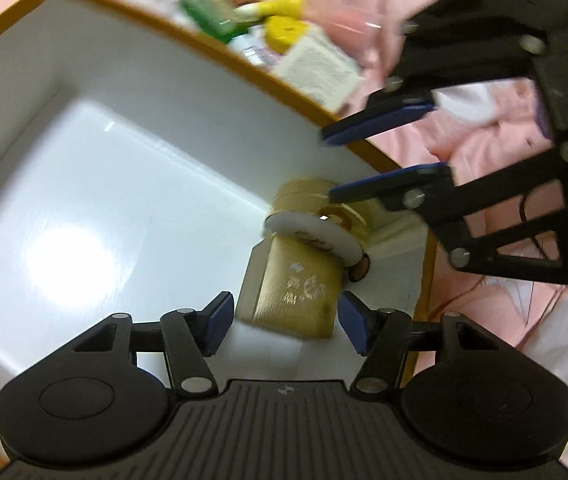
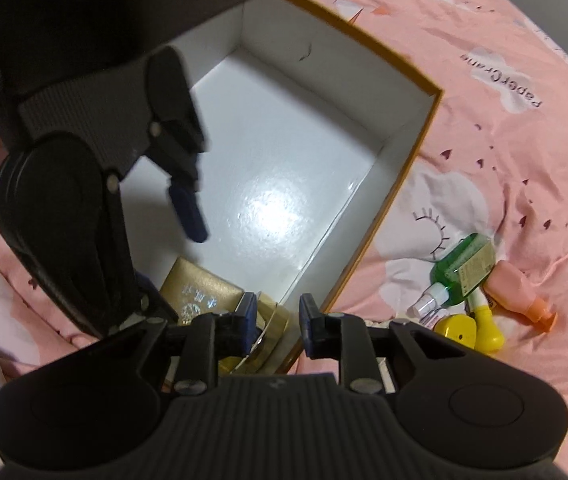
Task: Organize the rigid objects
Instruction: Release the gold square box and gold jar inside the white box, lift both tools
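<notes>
The white-lined box (image 2: 315, 148) with an orange-brown rim sits on a pink printed bedsheet (image 2: 503, 140). Its glossy floor is mostly bare.

1. Box contents: a gold rectangular box (image 1: 295, 300) lies in 1 corner of the white-lined box. A gold round container (image 1: 315, 216) with a white disc-shaped face lies on its side, touching the gold rectangular box at the corner wall.

2. Left gripper (image 1: 284, 320): it points steeply down into the white-lined box. Its 2 blue pads stand apart on either side of the gold rectangular box, with a visible gap at each pad. The pads do not press on the box.

3. Right gripper (image 2: 276, 320): it points down over the box rim near the same corner. In its own view the 2 blue-padded fingers stand a little apart with nothing between them; the left wrist view shows the same narrow gap, with 1 fingertip just above the gold round container. Contact with the container cannot be determined.

4. Items outside the box: a cluster lies on the bedsheet just beside the long wall. It includes a green bottle (image 2: 463, 268), a pink bottle (image 2: 519, 292) with an orange cap, a yellow-capped tube (image 2: 487, 328), a small yellow case (image 2: 455, 328) and a small white spray bottle (image 2: 429, 300). The left wrist view also shows a white printed carton (image 1: 319, 68) beside this cluster.
</notes>
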A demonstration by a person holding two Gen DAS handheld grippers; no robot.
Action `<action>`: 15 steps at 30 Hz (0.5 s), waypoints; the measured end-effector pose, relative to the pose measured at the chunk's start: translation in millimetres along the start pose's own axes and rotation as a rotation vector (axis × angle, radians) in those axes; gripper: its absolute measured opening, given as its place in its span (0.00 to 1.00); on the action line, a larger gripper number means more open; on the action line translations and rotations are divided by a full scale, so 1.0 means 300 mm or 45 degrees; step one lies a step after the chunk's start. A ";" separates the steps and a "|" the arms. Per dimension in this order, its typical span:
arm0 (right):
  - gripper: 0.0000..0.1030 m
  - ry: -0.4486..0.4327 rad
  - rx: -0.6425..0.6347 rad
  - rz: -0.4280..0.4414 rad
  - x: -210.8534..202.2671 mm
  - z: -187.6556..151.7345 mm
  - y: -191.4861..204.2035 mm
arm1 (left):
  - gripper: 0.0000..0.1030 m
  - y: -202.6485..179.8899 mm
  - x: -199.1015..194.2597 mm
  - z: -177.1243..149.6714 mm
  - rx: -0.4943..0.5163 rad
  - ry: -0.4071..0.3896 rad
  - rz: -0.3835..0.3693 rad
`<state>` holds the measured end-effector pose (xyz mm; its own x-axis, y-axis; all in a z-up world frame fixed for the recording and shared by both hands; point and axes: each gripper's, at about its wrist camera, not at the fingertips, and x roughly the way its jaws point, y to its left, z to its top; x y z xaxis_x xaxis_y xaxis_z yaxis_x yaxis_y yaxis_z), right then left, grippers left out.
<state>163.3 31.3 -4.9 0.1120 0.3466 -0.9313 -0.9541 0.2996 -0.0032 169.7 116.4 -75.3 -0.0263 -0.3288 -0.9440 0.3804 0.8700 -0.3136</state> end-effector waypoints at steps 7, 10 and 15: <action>0.28 -0.097 0.065 -0.080 -0.044 -0.003 -0.022 | 0.47 0.015 0.060 0.003 -0.097 0.049 0.005; 0.29 -0.107 0.100 -0.101 -0.055 -0.017 -0.040 | 0.42 0.002 0.051 -0.016 -0.091 0.040 -0.001; 0.29 -0.108 0.154 -0.116 -0.059 -0.044 -0.071 | 0.38 -0.010 0.056 -0.006 -0.070 0.041 0.010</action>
<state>177.8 7.0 6.9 0.2247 0.3851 -0.8951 -0.8989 0.4365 -0.0379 166.5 109.0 -90.4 -0.0541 -0.3108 -0.9489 0.3292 0.8916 -0.3108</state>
